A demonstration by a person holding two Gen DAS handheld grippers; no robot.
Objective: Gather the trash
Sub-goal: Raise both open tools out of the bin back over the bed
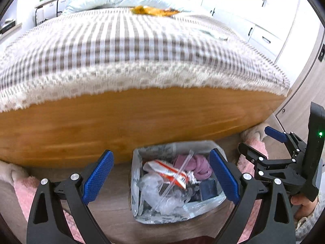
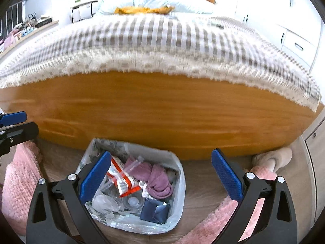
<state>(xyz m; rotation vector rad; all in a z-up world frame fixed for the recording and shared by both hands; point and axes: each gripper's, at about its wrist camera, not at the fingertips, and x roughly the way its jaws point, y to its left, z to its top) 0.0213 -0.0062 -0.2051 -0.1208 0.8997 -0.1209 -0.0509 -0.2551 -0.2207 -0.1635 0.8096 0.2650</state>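
Both grippers hang over the floor at the foot of the bed, and the trash bin sits right below them, lined with a clear plastic bag and pushed up near the wooden footboard. The left gripper has its blue pads spread wide with nothing between them; seen from its wrist camera the bin lies squarely in the gap, well below the fingers and not touching them. Inside the bin lie a red-and-white wrapper, a crumpled mauve cloth, clear plastic film and a dark blue packet.

The right gripper is spread just as wide and holds nothing. From its camera the bin sits off to the left, the left pad overlapping its rim in view, while the right pad hangs over bare wood-look floor. A pink shaggy rug flanks the bin on both sides. Up on the checked bedspread an orange-yellow item lies near the pale blue duvet, blurred, well away from both grippers.
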